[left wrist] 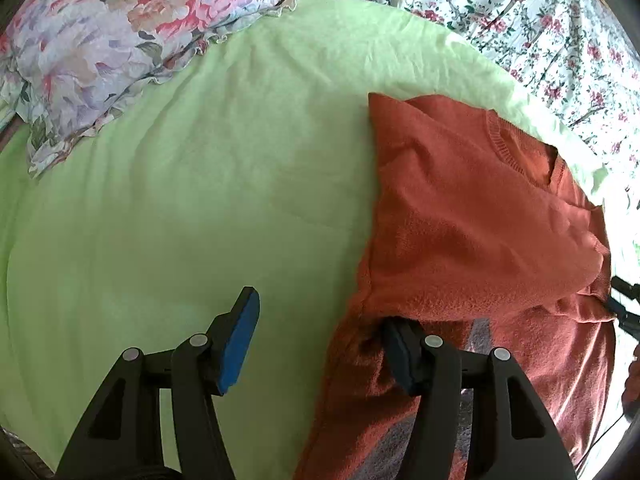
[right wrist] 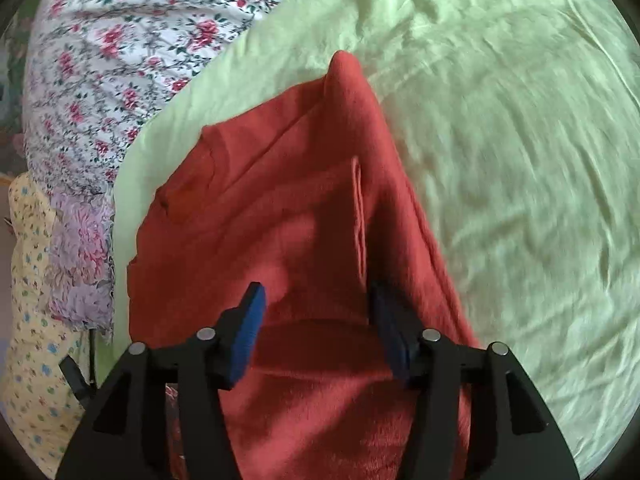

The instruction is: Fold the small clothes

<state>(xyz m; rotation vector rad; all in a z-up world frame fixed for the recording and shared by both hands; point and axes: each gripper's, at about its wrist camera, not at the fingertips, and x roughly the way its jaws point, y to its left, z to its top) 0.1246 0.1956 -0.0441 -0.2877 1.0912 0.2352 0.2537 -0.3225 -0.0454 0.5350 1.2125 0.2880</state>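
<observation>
Pale green bedsheet (left wrist: pixel 192 184) covers the bed. On it, the left gripper (left wrist: pixel 320 340) stands with fingers spread wide, one blue pad (left wrist: pixel 238 344) over bare sheet, the other tucked under a fold of the rust-red sweater (left wrist: pixel 460 208). The right gripper (right wrist: pixel 320 328) hangs over the sweater, fingers apart, clamping nothing. Beyond lie a floral pillow (left wrist: pixel 92 44) and a floral quilt (right wrist: pixel 120 48).

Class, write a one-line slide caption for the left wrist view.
Open left gripper at the edge of a folded red sweater on a green sheet.
</observation>
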